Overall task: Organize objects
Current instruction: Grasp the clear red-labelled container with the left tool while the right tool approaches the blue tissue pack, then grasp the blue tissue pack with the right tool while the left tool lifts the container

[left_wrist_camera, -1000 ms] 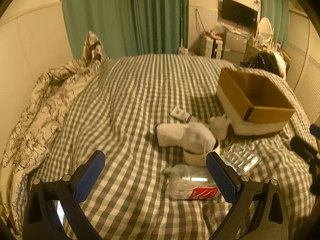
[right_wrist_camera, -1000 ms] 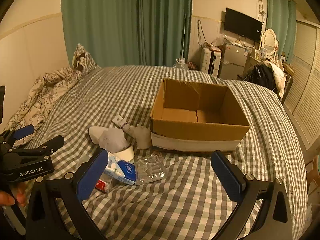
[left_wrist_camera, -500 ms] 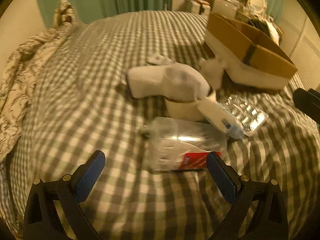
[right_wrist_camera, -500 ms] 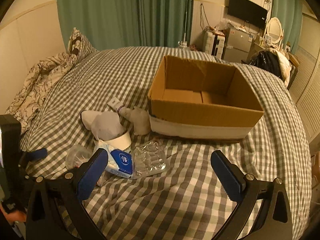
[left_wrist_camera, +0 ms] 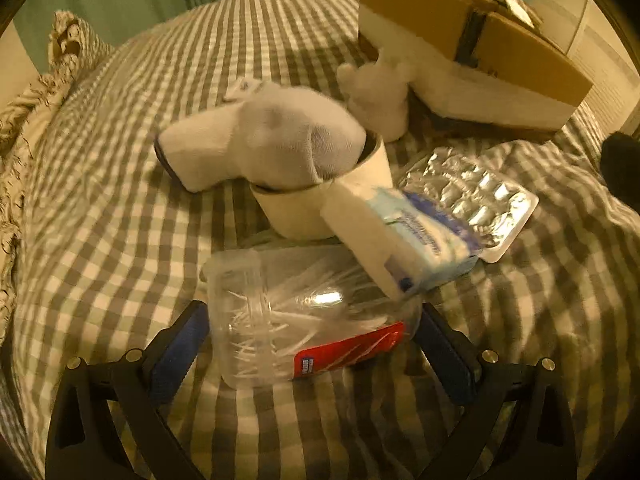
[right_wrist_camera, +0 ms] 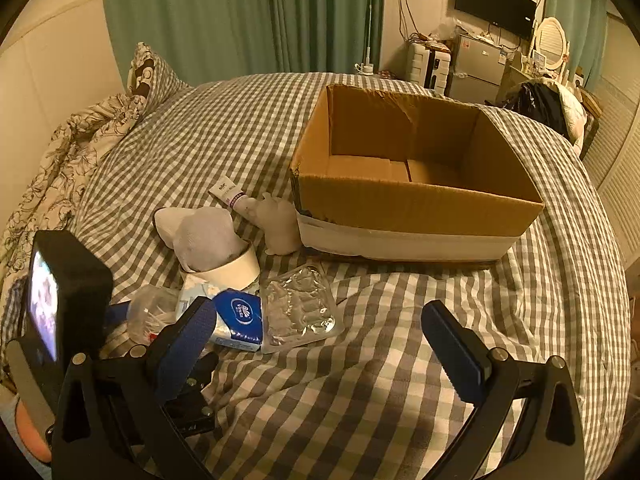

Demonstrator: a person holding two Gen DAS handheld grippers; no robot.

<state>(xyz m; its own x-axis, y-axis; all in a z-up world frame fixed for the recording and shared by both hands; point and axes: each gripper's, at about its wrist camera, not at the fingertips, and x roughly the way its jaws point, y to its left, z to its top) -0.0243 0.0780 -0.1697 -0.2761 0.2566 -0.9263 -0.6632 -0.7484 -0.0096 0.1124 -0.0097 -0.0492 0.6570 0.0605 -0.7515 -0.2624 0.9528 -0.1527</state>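
A clear plastic tub of cotton swabs with a red label (left_wrist_camera: 304, 320) lies on the checked bed between the open fingers of my left gripper (left_wrist_camera: 312, 344); the fingers flank it, contact unclear. Behind it lie a blue-and-white tissue pack (left_wrist_camera: 404, 236), a white tape roll (left_wrist_camera: 304, 208) with a white sock (left_wrist_camera: 264, 140) draped on it, a foil blister tray (left_wrist_camera: 472, 196) and a small white plush (left_wrist_camera: 380, 92). The empty cardboard box (right_wrist_camera: 416, 184) stands further back. My right gripper (right_wrist_camera: 324, 340) is open and empty above bare bedding. The tub (right_wrist_camera: 148, 316) also shows in the right wrist view.
A cream tube (right_wrist_camera: 230, 194) lies behind the sock. A patterned duvet (right_wrist_camera: 60, 152) is bunched at the left. Green curtains (right_wrist_camera: 240, 16), a TV and a fridge are beyond the bed. The left gripper's body with its lit screen (right_wrist_camera: 60, 300) sits at the left of the right wrist view.
My left gripper has dropped and moved forward until its fingers flank the swab tub. The right gripper has moved slightly closer to the box.
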